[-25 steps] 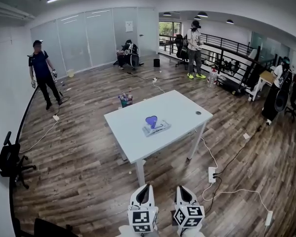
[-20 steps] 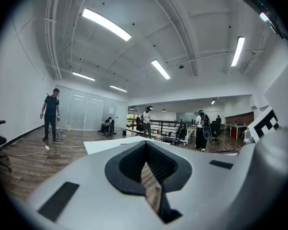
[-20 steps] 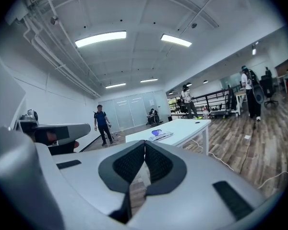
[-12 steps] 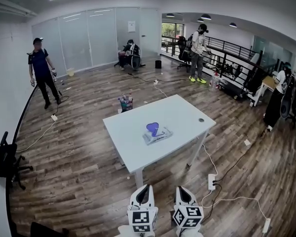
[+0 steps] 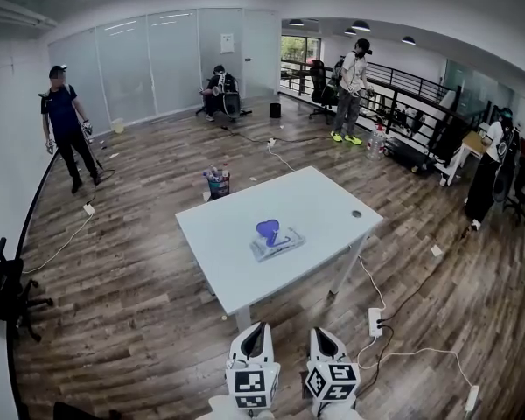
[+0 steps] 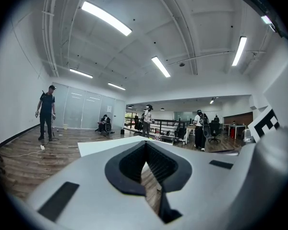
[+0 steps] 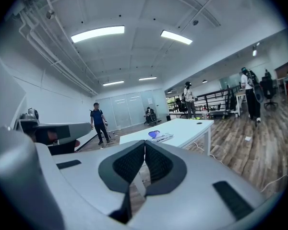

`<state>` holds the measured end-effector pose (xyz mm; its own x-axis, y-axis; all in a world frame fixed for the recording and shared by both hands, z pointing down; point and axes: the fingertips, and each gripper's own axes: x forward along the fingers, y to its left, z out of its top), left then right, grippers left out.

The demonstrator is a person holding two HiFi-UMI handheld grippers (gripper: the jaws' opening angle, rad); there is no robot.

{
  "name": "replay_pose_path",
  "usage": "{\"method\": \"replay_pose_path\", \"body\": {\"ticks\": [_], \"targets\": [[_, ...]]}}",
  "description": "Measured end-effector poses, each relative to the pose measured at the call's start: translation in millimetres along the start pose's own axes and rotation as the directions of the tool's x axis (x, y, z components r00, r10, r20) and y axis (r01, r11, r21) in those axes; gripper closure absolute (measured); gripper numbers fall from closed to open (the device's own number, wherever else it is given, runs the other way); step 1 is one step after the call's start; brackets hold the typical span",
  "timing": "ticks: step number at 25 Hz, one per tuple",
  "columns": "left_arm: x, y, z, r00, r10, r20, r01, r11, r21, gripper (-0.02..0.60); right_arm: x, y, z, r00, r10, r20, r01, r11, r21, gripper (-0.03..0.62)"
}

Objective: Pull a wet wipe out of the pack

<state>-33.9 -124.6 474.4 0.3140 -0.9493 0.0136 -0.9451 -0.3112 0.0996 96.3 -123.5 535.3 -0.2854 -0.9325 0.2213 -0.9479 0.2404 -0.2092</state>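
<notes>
Wipe pack [image 5: 278,243] — lengthwise left-right (slightly skewed)

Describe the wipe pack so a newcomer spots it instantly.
Find the white table on the wooden floor. Near its centre lies the flat, pale wipe pack. Its raised blue flap sets it apart from the small dark disc near the corner.

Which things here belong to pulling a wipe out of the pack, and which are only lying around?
For the job:
- wipe pack on the table
- left gripper and right gripper, both shut and empty

Lying about:
- small dark disc on the table
- power strip on the floor
- small bin
- office chair
</notes>
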Motion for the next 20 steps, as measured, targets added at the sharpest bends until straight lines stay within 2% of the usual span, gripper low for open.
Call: {"method": "replay_pose_path", "body": {"ticks": [20], "targets": [[12.2, 13.0, -2.6, 1.000, -0.012, -0.007, 0.012, 1.000, -0.019, 0.572, 13.0, -3.2, 0.4, 0.999, -0.044, -0.006, 0.044, 0.999, 0.029, 0.585]]}}
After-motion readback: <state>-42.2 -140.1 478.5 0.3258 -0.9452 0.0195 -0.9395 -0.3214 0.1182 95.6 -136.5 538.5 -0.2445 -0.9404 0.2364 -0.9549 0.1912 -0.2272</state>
